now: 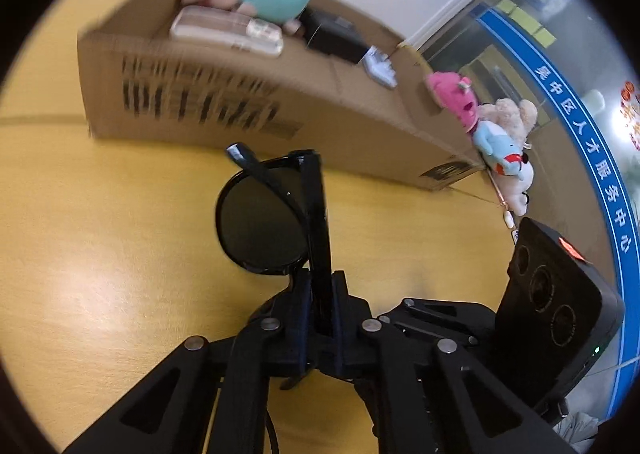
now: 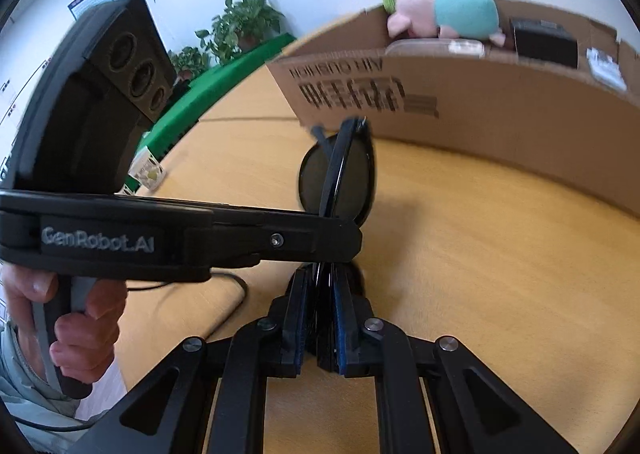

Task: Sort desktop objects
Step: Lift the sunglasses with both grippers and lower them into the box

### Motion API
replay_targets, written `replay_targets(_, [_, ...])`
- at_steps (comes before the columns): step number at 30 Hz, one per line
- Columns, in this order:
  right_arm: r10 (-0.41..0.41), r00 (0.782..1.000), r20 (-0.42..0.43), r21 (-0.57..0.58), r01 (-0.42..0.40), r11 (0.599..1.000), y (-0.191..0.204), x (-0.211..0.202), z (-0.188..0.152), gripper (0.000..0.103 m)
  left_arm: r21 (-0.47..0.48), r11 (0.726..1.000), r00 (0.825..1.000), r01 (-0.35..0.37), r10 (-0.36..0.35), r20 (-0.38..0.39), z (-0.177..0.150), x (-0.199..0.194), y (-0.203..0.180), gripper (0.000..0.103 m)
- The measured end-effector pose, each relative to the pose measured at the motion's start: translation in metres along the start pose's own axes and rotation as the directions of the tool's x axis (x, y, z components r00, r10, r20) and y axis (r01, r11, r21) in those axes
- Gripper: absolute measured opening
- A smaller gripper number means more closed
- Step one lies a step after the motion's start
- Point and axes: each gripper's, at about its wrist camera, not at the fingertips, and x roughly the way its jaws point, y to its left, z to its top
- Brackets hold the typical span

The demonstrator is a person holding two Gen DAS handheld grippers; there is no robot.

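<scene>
Both jaws clamp black sunglasses (image 1: 276, 221): left gripper (image 1: 322, 318), right gripper (image 2: 320, 314), above the desk (image 1: 100, 254) near the cardboard box (image 1: 224, 105), seemingly mid-desk.

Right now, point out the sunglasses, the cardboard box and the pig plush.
sunglasses (image 1: 260, 230): left wrist view, on the dark round lens.
cardboard box (image 2: 500, 121): right wrist view, on its printed front wall.
pig plush (image 2: 466, 9): right wrist view, on its teal body.

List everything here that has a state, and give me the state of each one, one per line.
Sunglasses: folded, held above the table, clamped by both grippers.
Left gripper: shut on the sunglasses.
Right gripper: shut on the sunglasses.
Cardboard box: open at the top, holding items.
Plush pig: lying on its side in the box.
Clear case: closed, lying flat in the box.
</scene>
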Motion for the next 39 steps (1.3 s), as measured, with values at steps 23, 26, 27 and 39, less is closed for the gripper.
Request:
replay_targets(23, [-0.103, 0.959, 0.265, 0.004, 0.106, 0.994, -0.085, -0.121, 0.186, 0.01, 0.257, 0.963, 0.99, 0.075, -0.103, 0.099, 0.221, 0.022, -0.088, 0.007])
replay_targets(26, [-0.108, 0.973, 0.206, 0.033, 0.103, 0.994, -0.11, -0.104, 0.209, 0.01, 0.209, 0.974, 0.994, 0.088, -0.1, 0.046, 0.246, 0.055, -0.066, 0.007])
replay_targets(27, [-0.11, 0.978, 0.178, 0.041, 0.104, 0.994, -0.119, -0.095, 0.215, 0.01, 0.176, 0.98, 0.995, 0.089, -0.094, 0.021, 0.254, 0.071, -0.056, 0.007])
replay_targets(39, [0.016, 0.978, -0.21, 0.307, 0.05, 0.95, -0.221, 0.038, 0.218, 0.01, -0.082, 0.994, 0.966, 0.071, -0.089, -0.242, 0.258, 0.203, 0.034, 0.007])
